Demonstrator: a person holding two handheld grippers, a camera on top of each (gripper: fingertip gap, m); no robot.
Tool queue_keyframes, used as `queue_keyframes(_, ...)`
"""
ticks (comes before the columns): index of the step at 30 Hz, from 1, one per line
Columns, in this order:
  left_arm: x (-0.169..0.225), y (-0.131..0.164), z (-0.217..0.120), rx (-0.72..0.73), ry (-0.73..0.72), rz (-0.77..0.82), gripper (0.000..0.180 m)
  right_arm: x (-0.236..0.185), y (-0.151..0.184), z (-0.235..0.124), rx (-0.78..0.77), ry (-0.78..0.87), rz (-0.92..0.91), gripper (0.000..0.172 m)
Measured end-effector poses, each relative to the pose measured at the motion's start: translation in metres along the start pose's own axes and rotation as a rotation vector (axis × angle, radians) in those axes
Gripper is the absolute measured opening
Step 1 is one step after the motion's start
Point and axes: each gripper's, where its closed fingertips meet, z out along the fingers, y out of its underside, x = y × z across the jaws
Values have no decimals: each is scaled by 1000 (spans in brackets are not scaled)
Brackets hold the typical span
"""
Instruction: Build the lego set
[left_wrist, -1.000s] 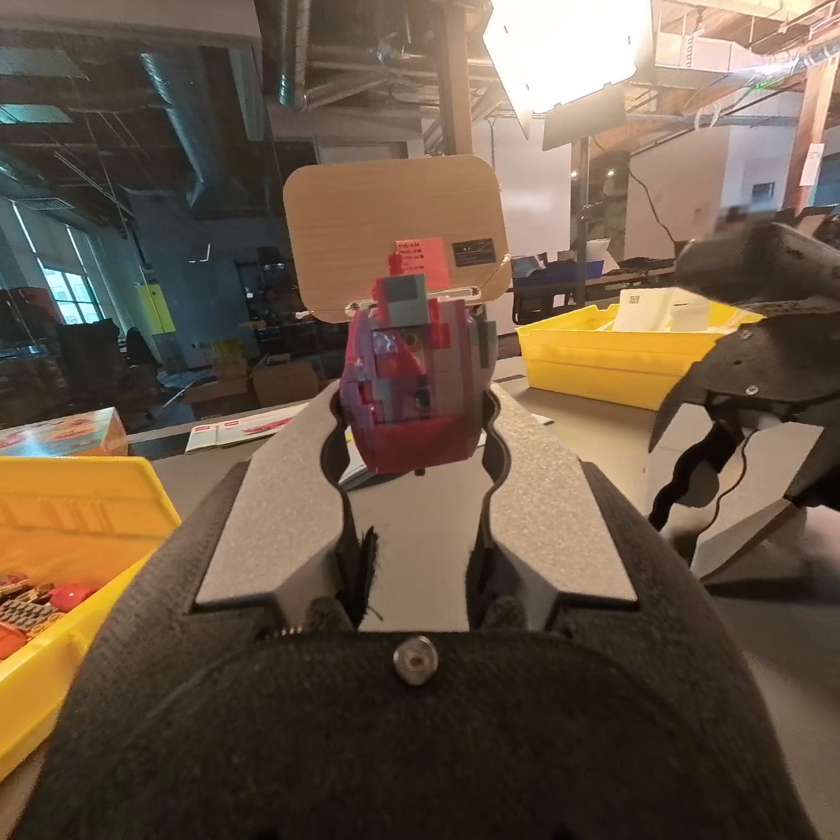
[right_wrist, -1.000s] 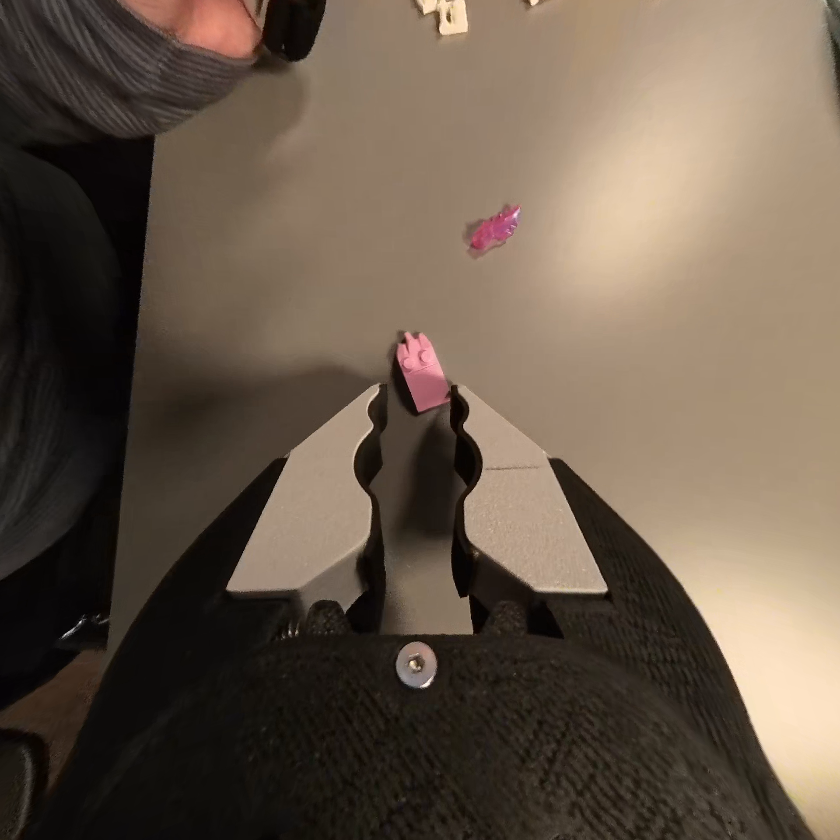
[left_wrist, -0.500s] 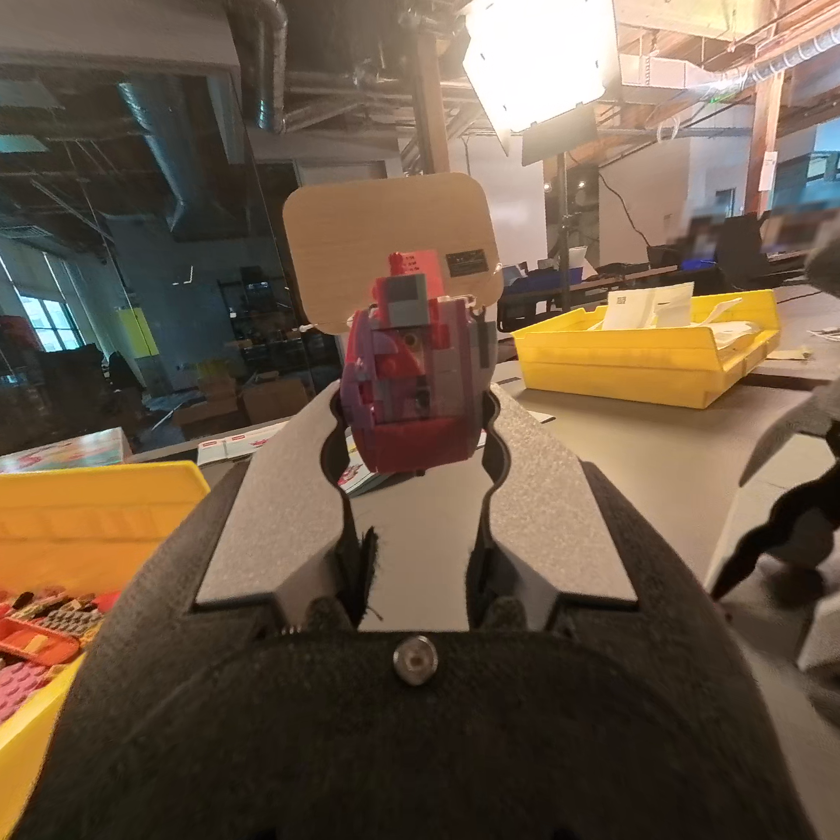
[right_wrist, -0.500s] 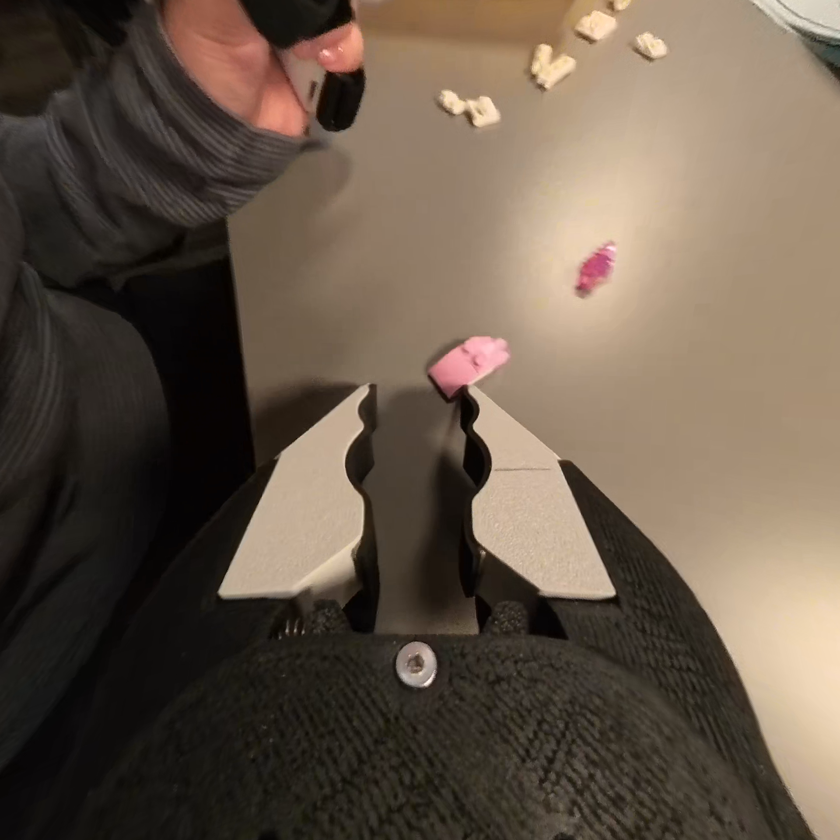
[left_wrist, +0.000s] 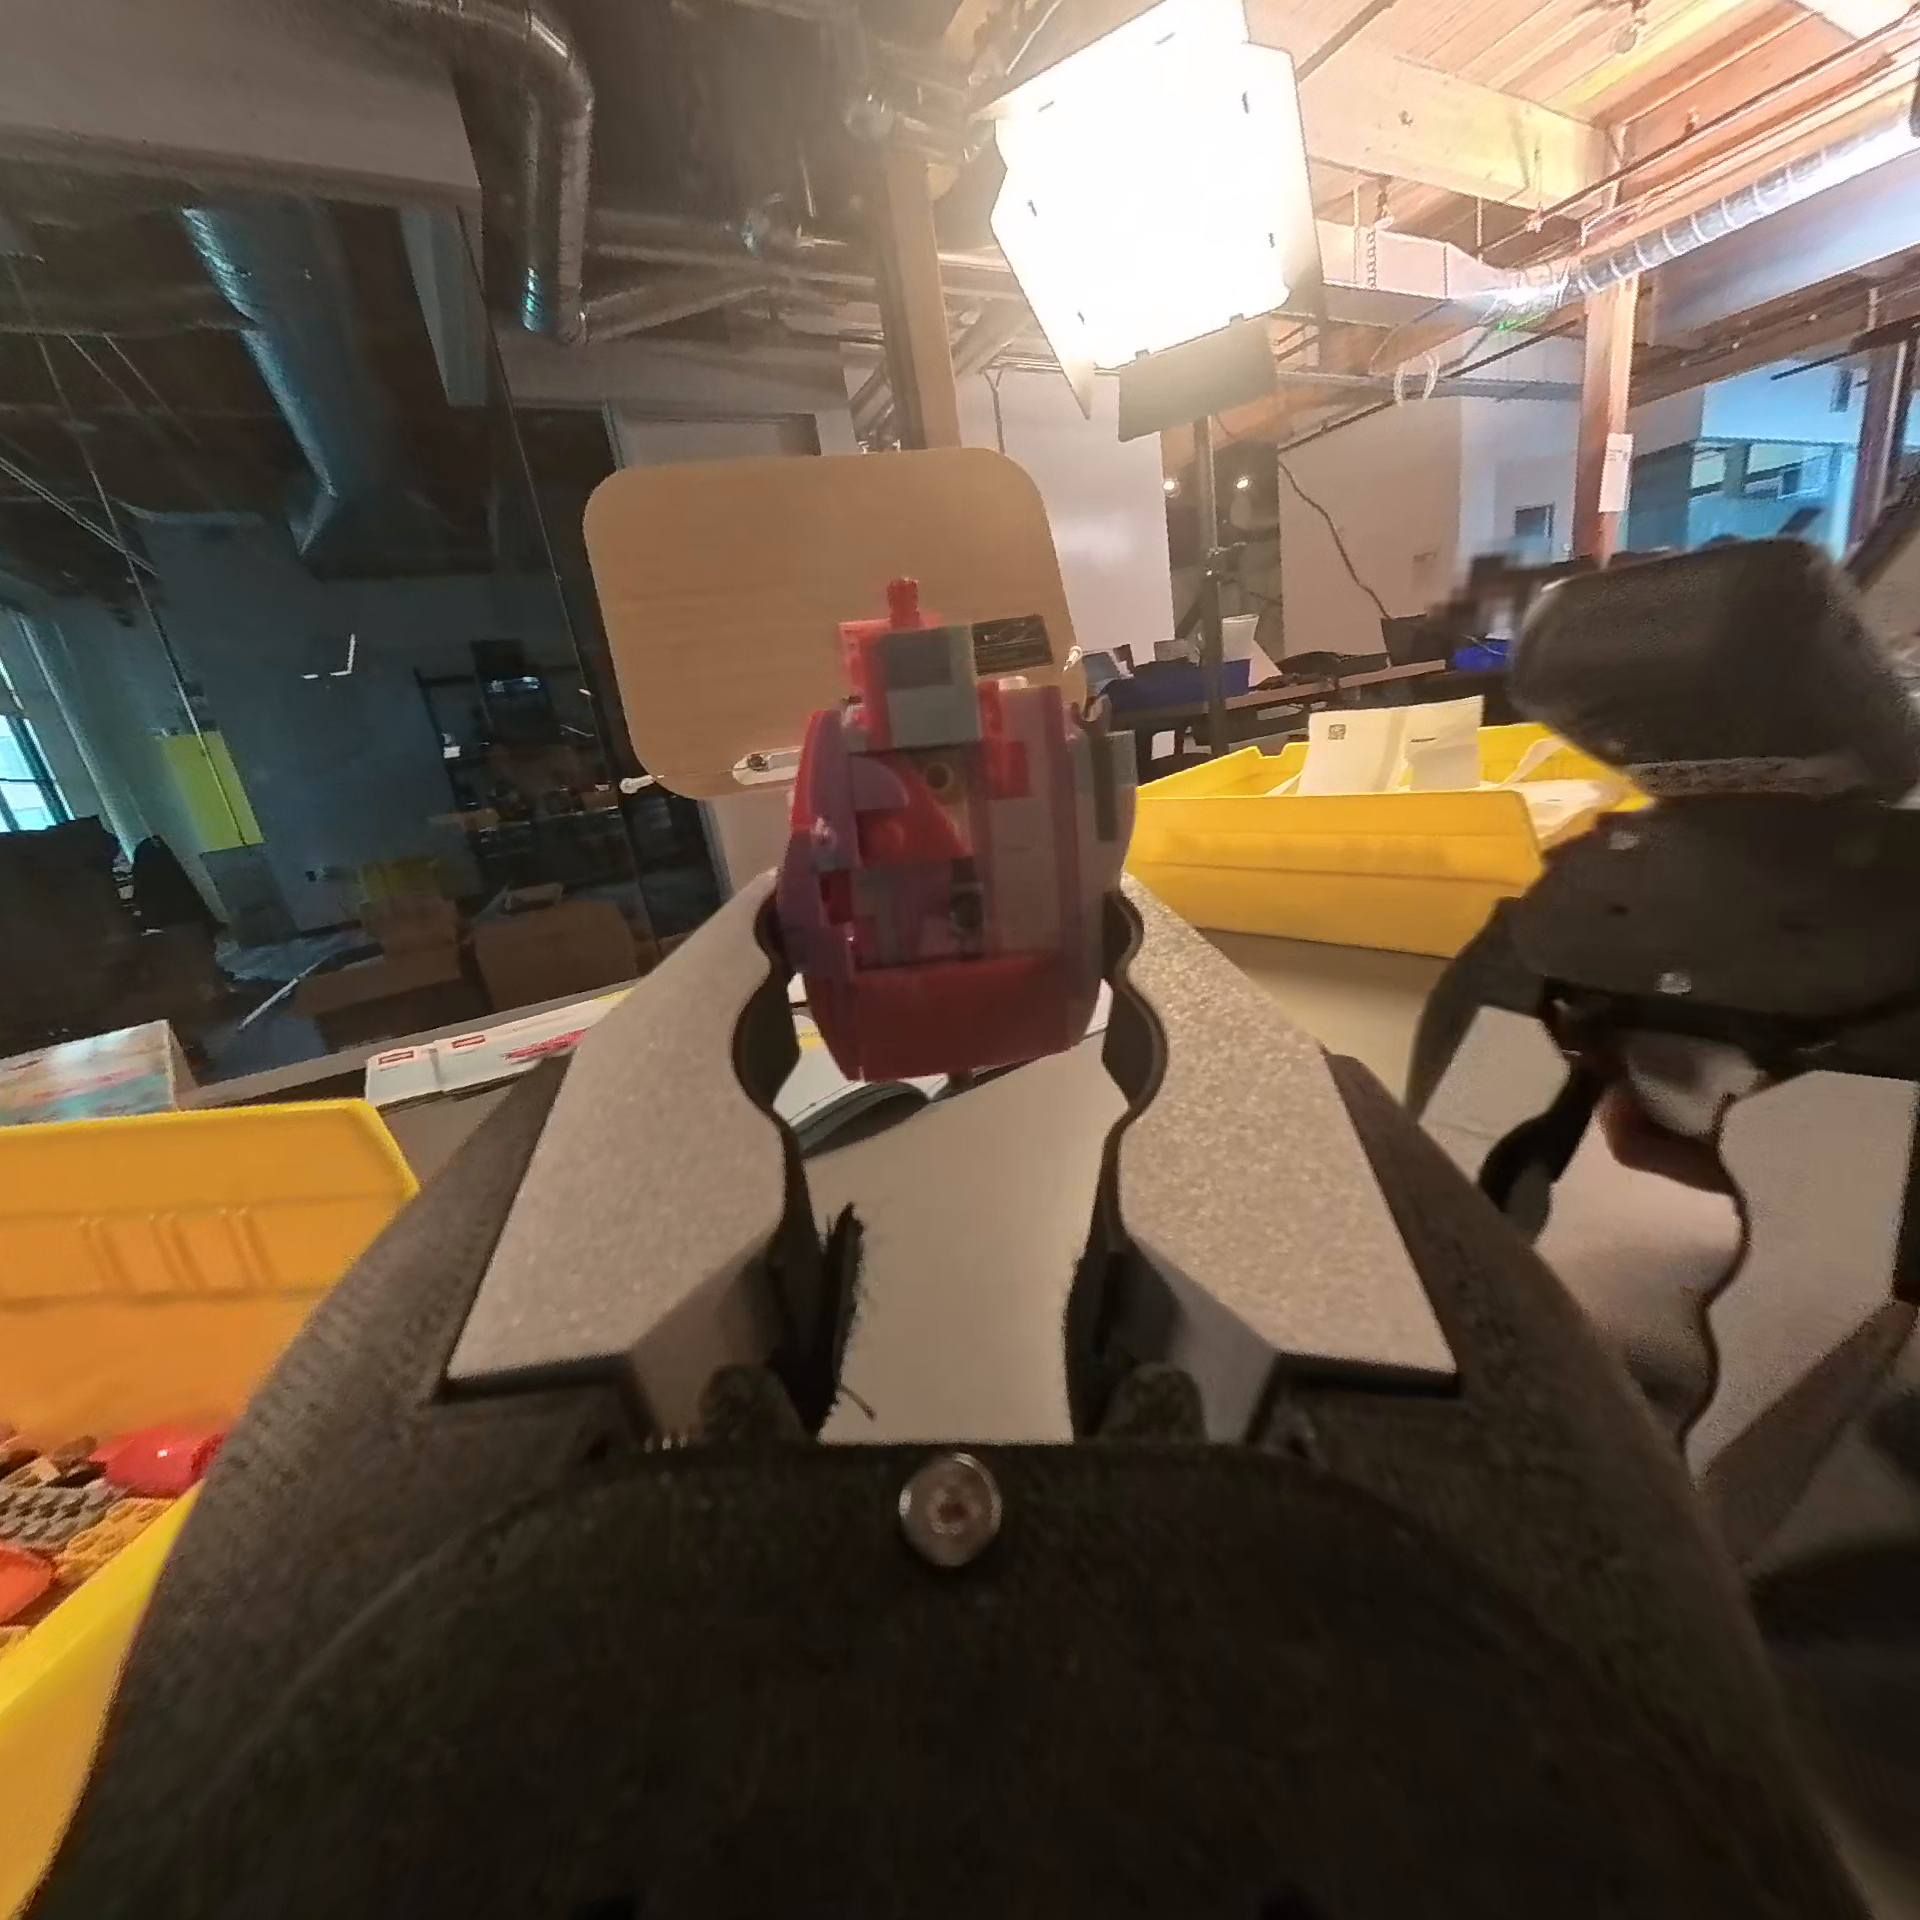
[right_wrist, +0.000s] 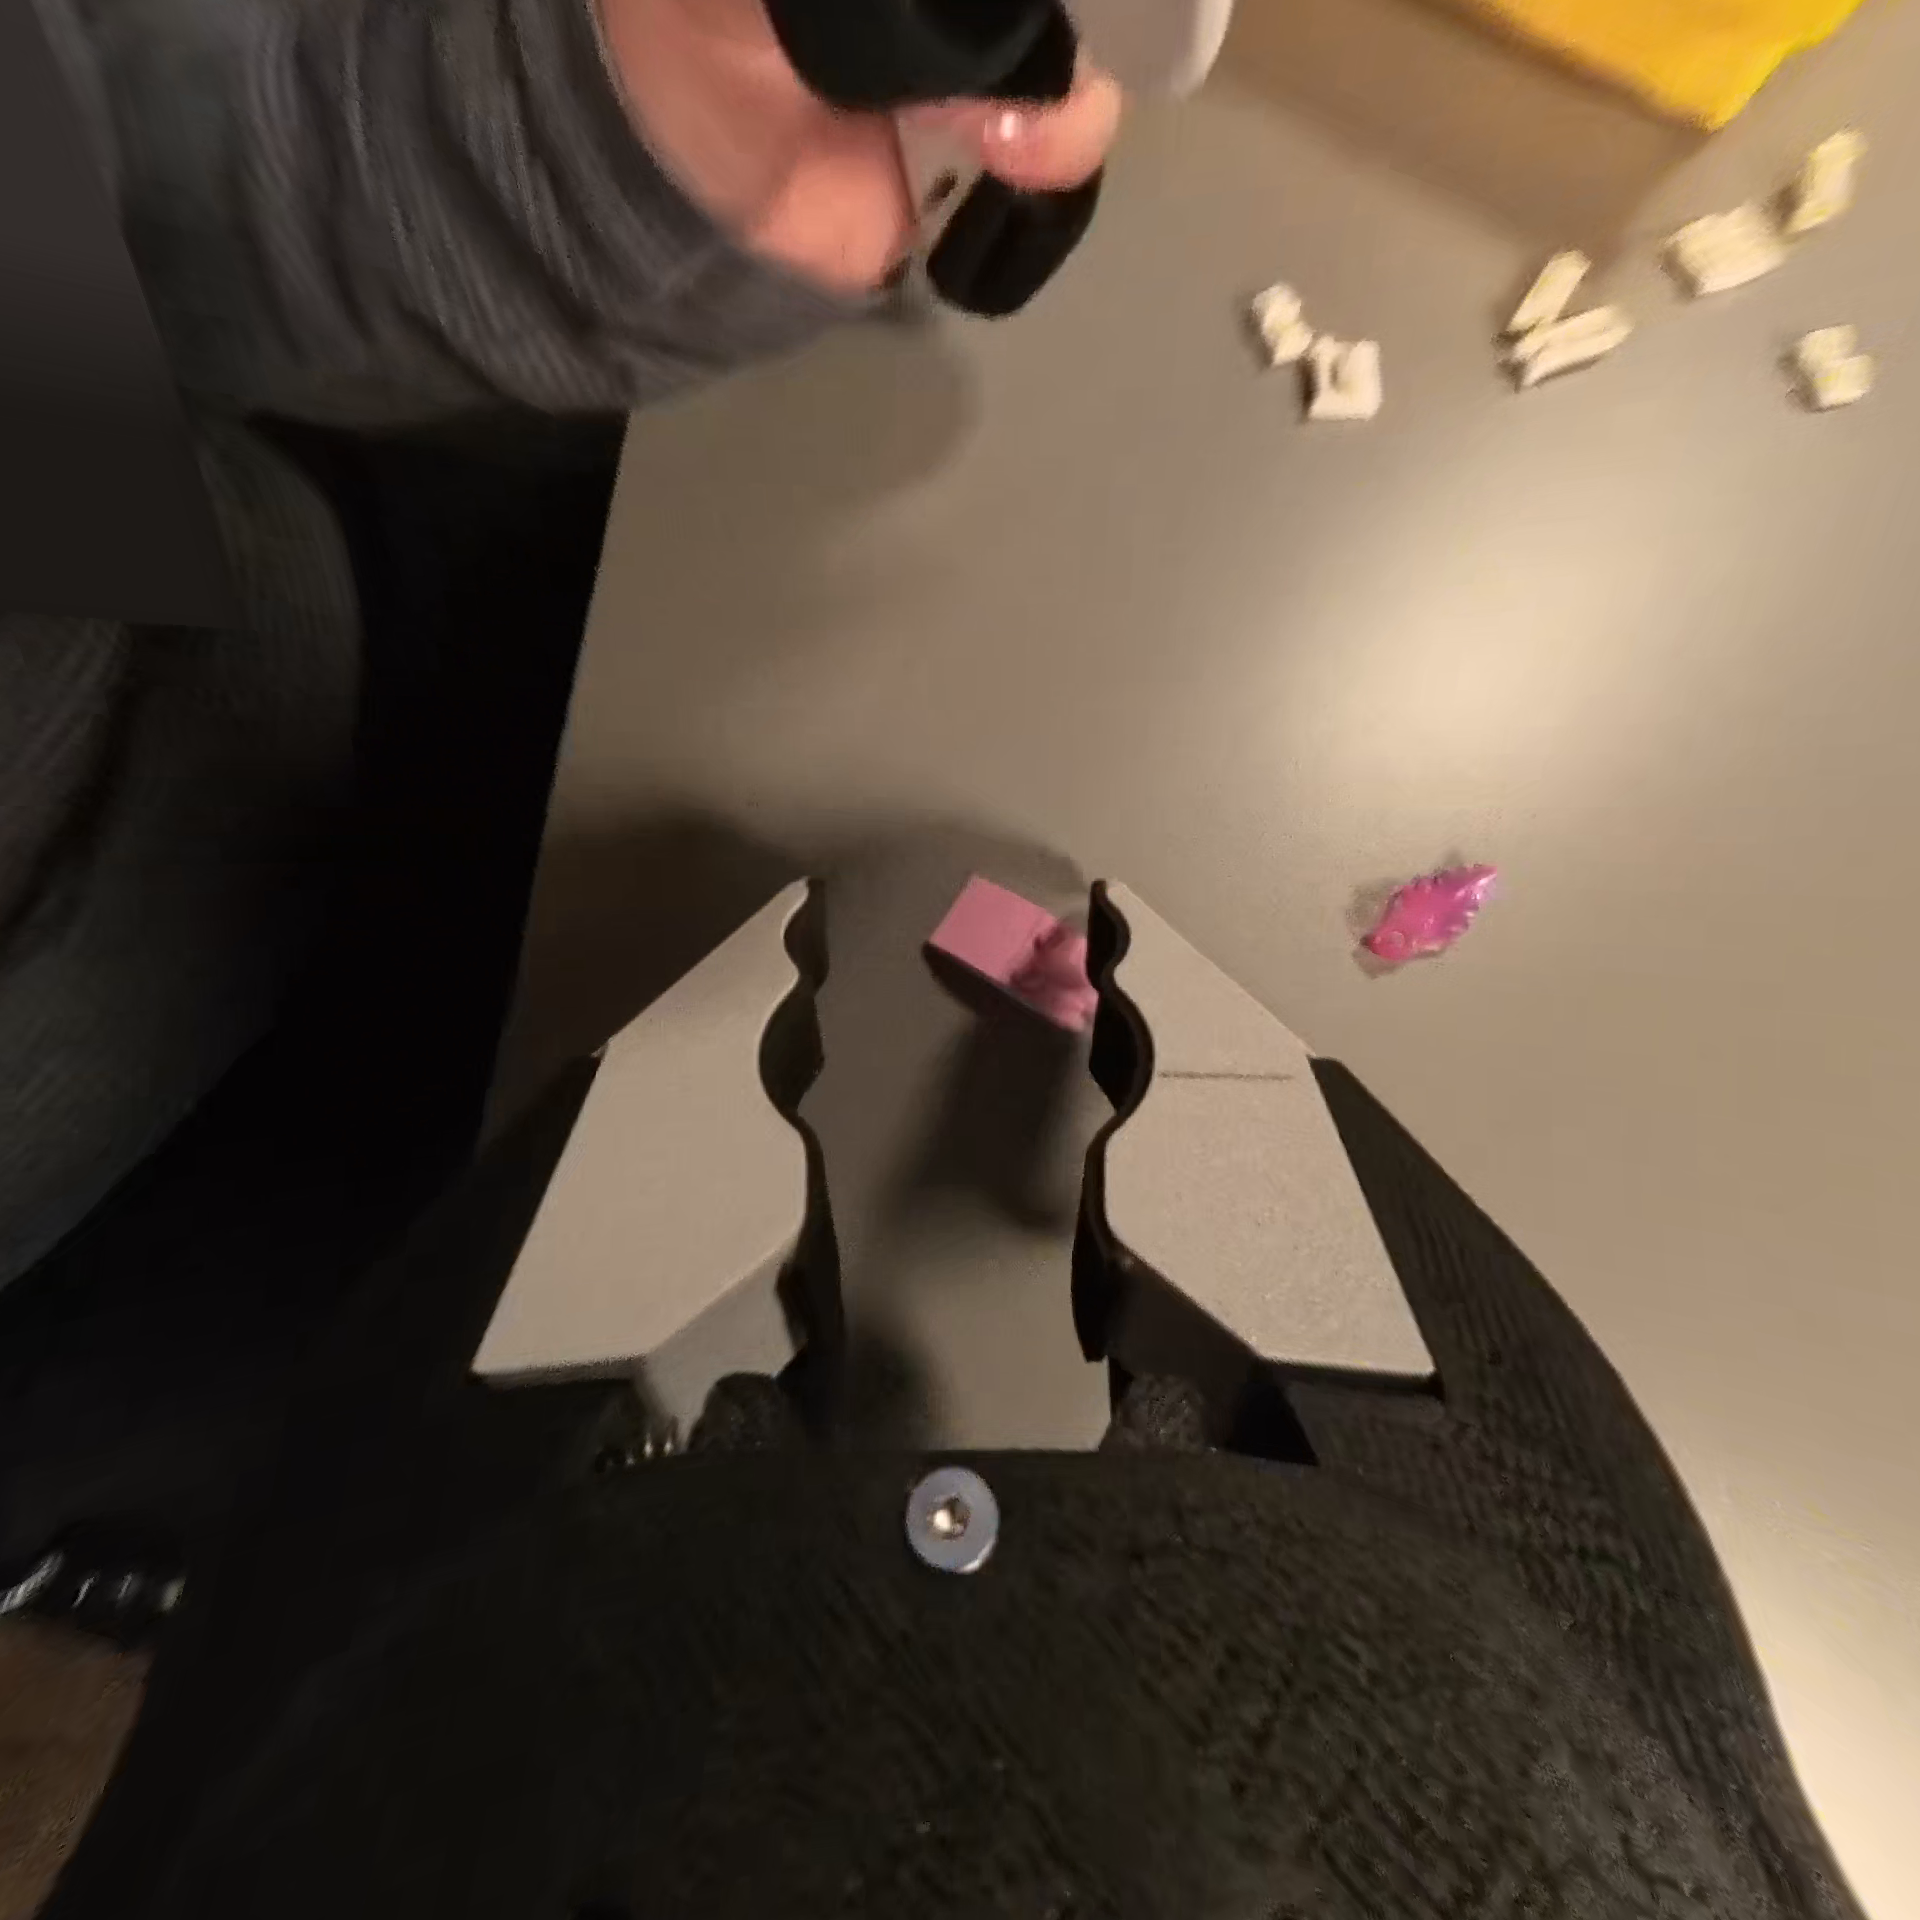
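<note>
**Left tongs clamped on brick model, right tongs spread over pink brick**

Left gripper (left_wrist: 940, 914) raised level above the grey tabletop (left_wrist: 1351, 997), aimed out across the room. Grey fingers (left_wrist: 665, 1049) pressed on both sides of a rounded red, purple and grey toy-brick model (left_wrist: 935, 883), held upright and clear of the table. Behind the model, a tan wooden board with rounded corners (left_wrist: 810, 582). Yellow plastic bin holding white papers (left_wrist: 1320, 862) far right on the table; second yellow bin with loose bricks (left_wrist: 156, 1226) close at left. Open booklet (left_wrist: 862, 1091) flat on the table below the model. Black body of the right gripper (left_wrist: 1704, 862) close by on the right side, blurred.

Right gripper (right_wrist: 951, 935) pointed steeply down at the same tabletop (right_wrist: 1247, 623). Jaws well apart, gripping nothing. Small pink toy brick (right_wrist: 1008, 956) lying tilted on the table between the tips, against or just beside the right-side finger (right_wrist: 1205, 1039), clear gap to the other. Translucent magenta leaf-shaped piece (right_wrist: 1429, 914) resting near, to the right. Scattered cream-white bricks (right_wrist: 1558, 301) well apart, farther up. Hand in a grey ribbed sleeve (right_wrist: 862, 177) on a black handle at top left. Table edge (right_wrist: 582, 675) just left of the fingers, dark drop beyond; bare table ahead and right.
</note>
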Motion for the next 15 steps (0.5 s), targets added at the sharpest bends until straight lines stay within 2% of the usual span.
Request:
queue_keyframes(4,-1,1,0,-3,5,-20,57,7,9,-5,-114,-46,-22,45)
queue_keyframes(7,-1,1,1,-3,16,-36,57,2,13,-11,-132,-90,4,30)
queue_keyframes(13,0,3,3,-17,9,-42,57,-5,15,-15,-72,-112,25,14)
queue_keyframes(15,-2,6,4,-35,-5,-45,57,-10,16,-17,-49,-145,54,13)
